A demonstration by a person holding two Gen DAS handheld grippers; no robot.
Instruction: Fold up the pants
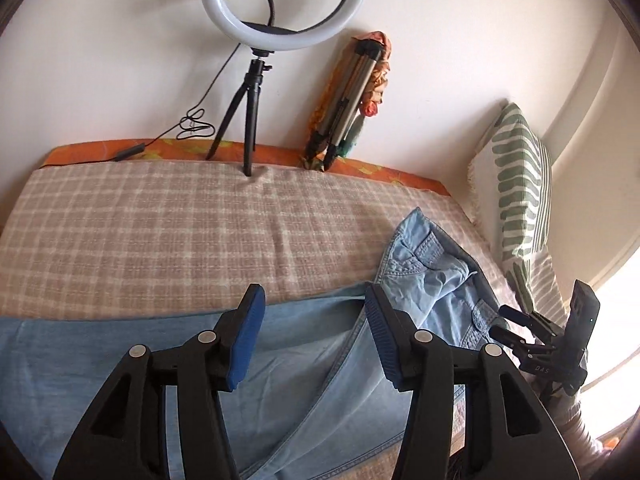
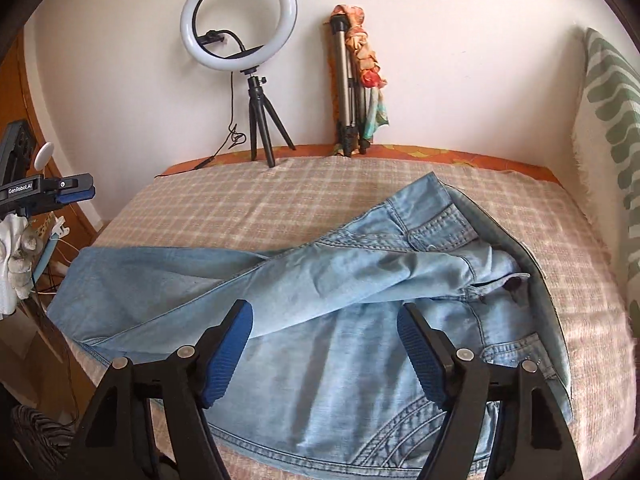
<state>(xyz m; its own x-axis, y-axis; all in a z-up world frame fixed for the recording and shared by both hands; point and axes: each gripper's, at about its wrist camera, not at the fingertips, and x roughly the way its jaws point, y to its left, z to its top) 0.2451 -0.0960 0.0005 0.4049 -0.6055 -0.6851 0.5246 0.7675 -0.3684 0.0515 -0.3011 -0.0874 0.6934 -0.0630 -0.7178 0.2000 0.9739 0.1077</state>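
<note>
Light-blue denim pants (image 2: 320, 280) lie across the plaid bedcover (image 2: 248, 208). One leg is laid slantwise over the other, and the rumpled waistband (image 2: 448, 224) points to the right. My right gripper (image 2: 325, 312) hovers over the seat of the pants, open, with nothing between its blue pads. In the left wrist view my left gripper (image 1: 314, 300) is open above the pants (image 1: 304, 340), its pads holding nothing. The right gripper (image 1: 505, 323) shows at the far right beyond the waistband (image 1: 432, 264). The left gripper (image 2: 86, 192) shows past the bed's left edge, held by a gloved hand (image 2: 14, 248).
A ring light on a small tripod (image 2: 262, 128) and a folded tripod wrapped in colourful cloth (image 2: 352, 80) stand at the wall behind the bed. A cable (image 1: 192, 128) trails beside the light. A green-striped pillow (image 1: 516, 184) leans at the right end.
</note>
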